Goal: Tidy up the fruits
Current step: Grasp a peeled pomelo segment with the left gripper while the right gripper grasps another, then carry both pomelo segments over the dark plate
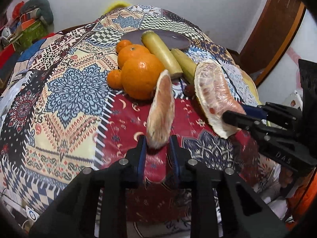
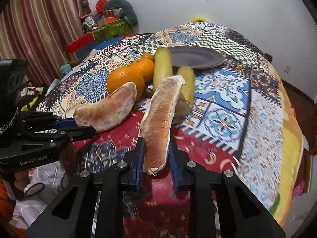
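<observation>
My left gripper (image 1: 157, 144) is shut on a pomelo segment (image 1: 161, 109) and holds it above the patterned tablecloth; both show in the right wrist view, the gripper (image 2: 83, 128) at left with its segment (image 2: 108, 107). My right gripper (image 2: 156, 152) is shut on a second pomelo segment (image 2: 160, 119), which also shows in the left wrist view (image 1: 214, 95) held by the gripper (image 1: 235, 113). Several oranges (image 1: 141, 75) and two sugarcane pieces (image 1: 161, 54) lie beyond. A purple plate (image 1: 174, 38) stands behind them, with one cane end resting over its rim.
The table is covered by a patchwork cloth (image 1: 69, 83). Cluttered boxes and a cushion (image 2: 113, 21) stand beyond the table's far left. A wooden door frame (image 1: 277, 29) is at the right. A small dark red fruit (image 1: 189, 90) lies by the cane.
</observation>
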A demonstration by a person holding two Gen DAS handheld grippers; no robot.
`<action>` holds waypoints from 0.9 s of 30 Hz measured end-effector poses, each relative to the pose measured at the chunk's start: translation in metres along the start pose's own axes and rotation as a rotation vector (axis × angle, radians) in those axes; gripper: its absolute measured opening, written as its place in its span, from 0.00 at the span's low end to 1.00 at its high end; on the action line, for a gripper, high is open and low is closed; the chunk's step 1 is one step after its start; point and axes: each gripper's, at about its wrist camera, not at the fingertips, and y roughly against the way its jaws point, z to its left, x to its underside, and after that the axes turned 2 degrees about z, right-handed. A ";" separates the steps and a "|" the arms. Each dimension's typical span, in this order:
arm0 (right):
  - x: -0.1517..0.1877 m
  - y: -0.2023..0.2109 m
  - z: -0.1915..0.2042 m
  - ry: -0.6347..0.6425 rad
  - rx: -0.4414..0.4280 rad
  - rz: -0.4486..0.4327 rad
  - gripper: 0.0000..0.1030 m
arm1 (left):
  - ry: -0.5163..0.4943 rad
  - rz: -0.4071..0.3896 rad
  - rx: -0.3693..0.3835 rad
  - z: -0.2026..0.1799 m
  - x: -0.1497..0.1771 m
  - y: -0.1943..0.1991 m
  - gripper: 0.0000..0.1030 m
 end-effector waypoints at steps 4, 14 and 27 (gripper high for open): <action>0.006 0.004 -0.010 -0.024 0.008 0.012 0.21 | -0.011 -0.001 -0.009 -0.004 0.000 0.002 0.23; 0.003 0.003 -0.020 -0.058 0.080 0.030 0.48 | -0.032 -0.002 -0.038 0.002 -0.021 0.000 0.23; -0.004 -0.026 -0.024 -0.112 0.044 0.061 0.63 | -0.105 0.035 -0.046 -0.005 -0.043 -0.021 0.50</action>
